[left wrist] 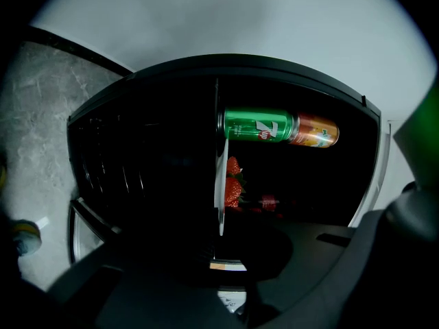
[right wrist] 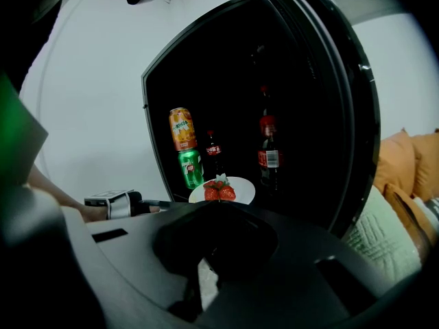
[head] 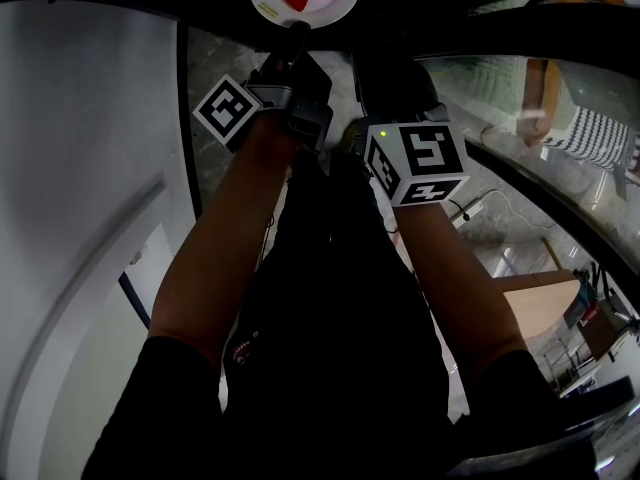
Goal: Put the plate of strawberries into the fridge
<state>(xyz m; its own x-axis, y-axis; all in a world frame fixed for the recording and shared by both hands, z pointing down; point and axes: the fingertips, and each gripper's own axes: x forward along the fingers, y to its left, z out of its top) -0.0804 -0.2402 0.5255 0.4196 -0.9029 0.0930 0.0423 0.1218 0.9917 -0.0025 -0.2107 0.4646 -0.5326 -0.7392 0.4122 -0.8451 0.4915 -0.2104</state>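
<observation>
Nearest, two bare forearms reach forward over a grey stone floor (head: 215,78), each with a marker-cubed gripper. The right gripper (right wrist: 214,240) hangs just right of the left one, short of the plate; its fingers look drawn together with nothing between them. The left gripper (head: 296,38) is stretched a little farther, and its fingers are clamped on the near rim of the white plate (head: 335,8). The plate is level at the mouth of the dark, open fridge (right wrist: 312,115). The strawberries (right wrist: 218,190) sit in a small heap towards the plate's middle. From the left gripper view the plate shows edge-on, with the red fruit on one face. Just beyond the plate, on its left, a green can (right wrist: 190,168) and an orange can (right wrist: 182,129) are stacked, orange on top. Farther in, a small cola bottle (right wrist: 211,153) stands behind the plate, and a taller cola bottle (right wrist: 269,157) to the right.
</observation>
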